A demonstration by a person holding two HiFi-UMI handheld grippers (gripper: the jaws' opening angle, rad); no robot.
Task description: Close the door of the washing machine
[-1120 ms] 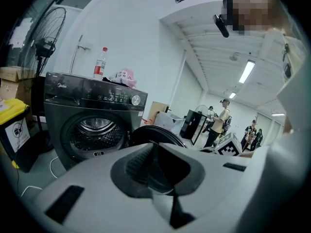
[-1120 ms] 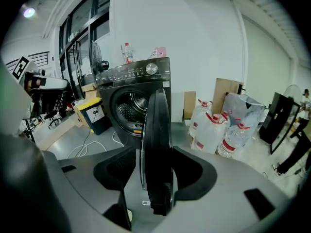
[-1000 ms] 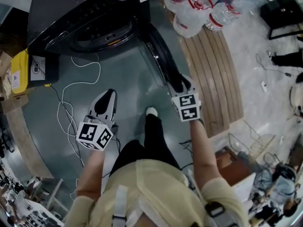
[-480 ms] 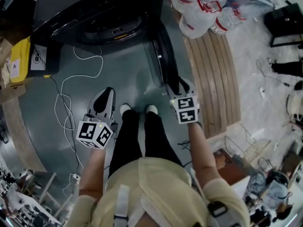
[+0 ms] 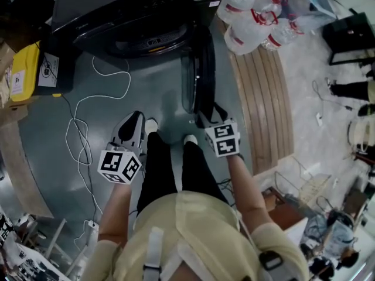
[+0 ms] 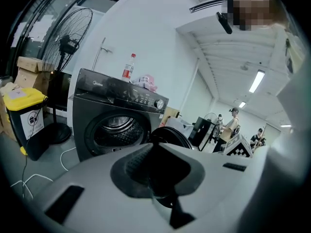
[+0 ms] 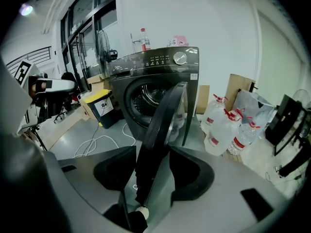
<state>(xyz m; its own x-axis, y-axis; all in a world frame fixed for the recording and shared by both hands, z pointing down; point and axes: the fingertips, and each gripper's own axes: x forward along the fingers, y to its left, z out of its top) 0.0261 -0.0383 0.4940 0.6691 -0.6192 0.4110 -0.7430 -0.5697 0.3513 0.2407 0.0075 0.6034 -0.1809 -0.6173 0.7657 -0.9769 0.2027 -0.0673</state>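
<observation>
Right claw (image 7: 154, 176) clamping door (image 7: 167, 115) — ajar, edge-on

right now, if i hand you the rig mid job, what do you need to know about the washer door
Left gripper: jaws together, empty, hanging clear of the machine.
Right gripper: jaws appear closed on the free edge of the door.
The door stands swung out, edge-on toward you; the washing machine has its drum opening uncovered.
Done: door edge gripped. Left: swing it across the opening and press it shut.
</observation>
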